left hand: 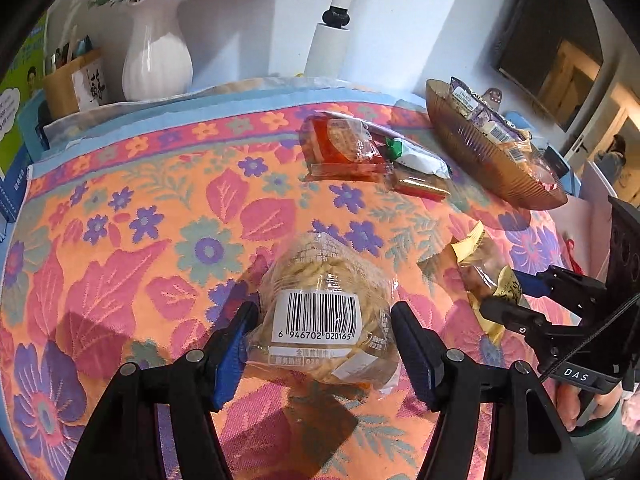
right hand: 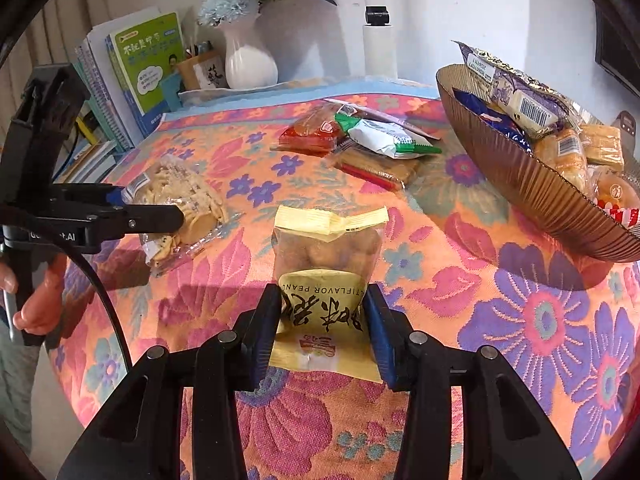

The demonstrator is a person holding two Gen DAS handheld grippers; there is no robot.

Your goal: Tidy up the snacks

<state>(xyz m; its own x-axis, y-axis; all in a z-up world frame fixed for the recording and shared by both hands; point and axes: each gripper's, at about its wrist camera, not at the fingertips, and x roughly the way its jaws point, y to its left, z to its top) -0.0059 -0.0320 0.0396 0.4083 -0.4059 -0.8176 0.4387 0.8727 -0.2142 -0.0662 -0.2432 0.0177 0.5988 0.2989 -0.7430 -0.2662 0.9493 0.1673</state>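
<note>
Closest to me, my right tongs (right hand: 322, 328) clamp the peanut packet (right hand: 328, 276) on the tabletop (right hand: 532, 320) — ready to carry to the snack bowl (right hand: 520, 184). My left tongs (left hand: 324, 344) straddle the noodle-crisp bag (left hand: 326, 308) — open, not pinching.

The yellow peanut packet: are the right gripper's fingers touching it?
Touching. Right wrist view shows both blue pads pressed against the yellow peanut packet sides, no gap.
</note>
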